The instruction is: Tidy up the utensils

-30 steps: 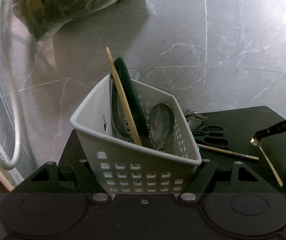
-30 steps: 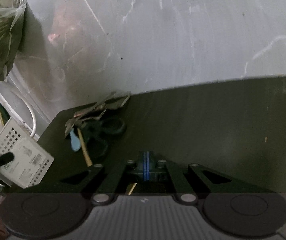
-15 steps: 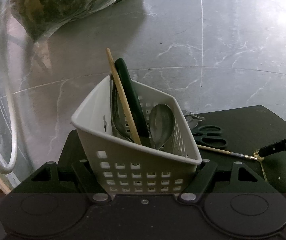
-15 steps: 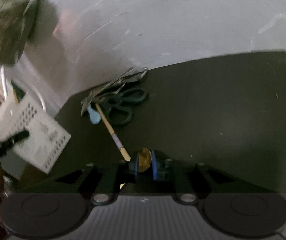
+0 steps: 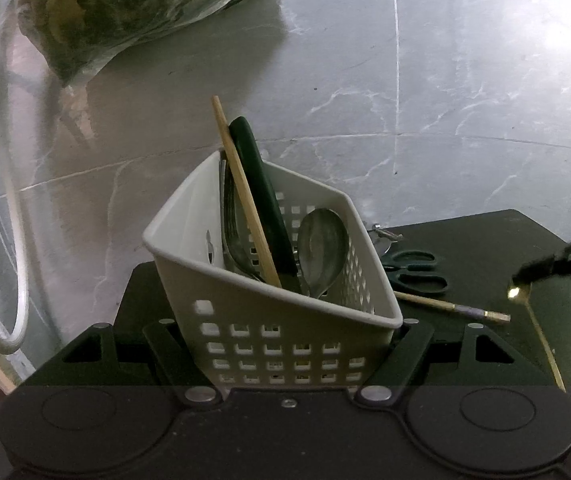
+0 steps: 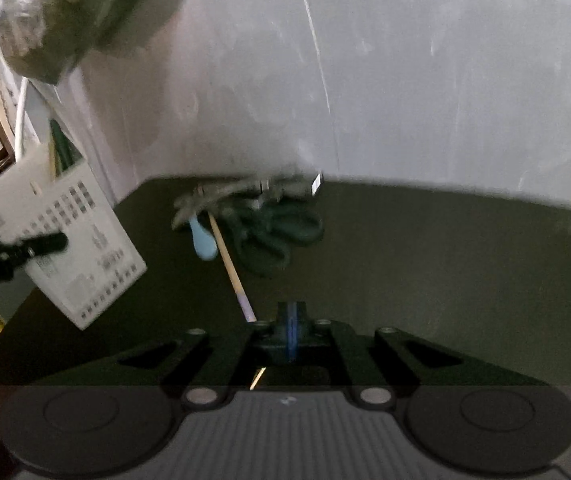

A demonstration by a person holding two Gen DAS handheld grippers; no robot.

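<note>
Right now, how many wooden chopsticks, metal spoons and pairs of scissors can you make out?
Wooden chopsticks: 2, one in the white basket, one on the black mat
Metal spoons: 2, one silver, one gold
Green scissors: 1
Total: 5

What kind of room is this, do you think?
Probably a home kitchen corner. A white utensil caddy holds a spoon and chopstick, scissors lie on a dark table, and marble-look tiles cover the wall.

White perforated plastic basket (image 5: 269, 332), shiny metal spoon (image 5: 321, 248), matt black tabletop (image 5: 485, 248).
</note>
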